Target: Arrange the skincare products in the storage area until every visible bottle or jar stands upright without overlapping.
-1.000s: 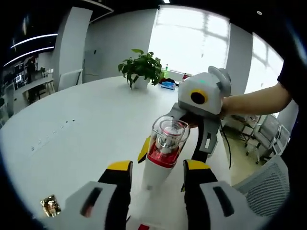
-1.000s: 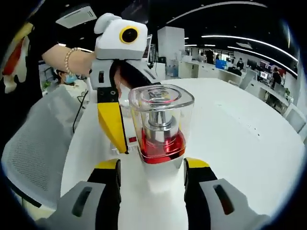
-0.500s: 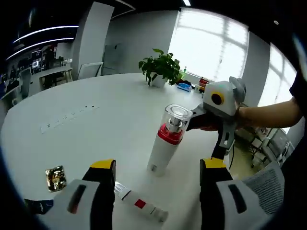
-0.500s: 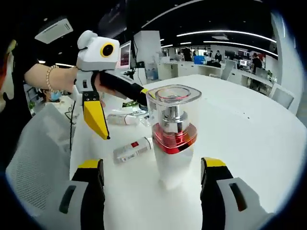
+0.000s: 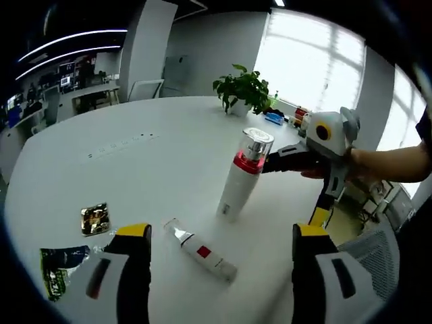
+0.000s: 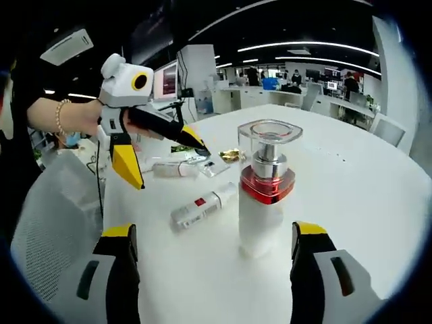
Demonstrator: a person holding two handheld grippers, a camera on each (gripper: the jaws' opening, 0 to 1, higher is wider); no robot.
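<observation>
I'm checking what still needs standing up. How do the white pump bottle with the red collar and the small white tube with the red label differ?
The white pump bottle with the red collar stands upright; the small white tube with the red label lies flat on the white table. The bottle is taller and thicker, the tube slim. The bottle has a clear cap; the tube shows none. Both are white with red and sit apart, ungripped.
</observation>
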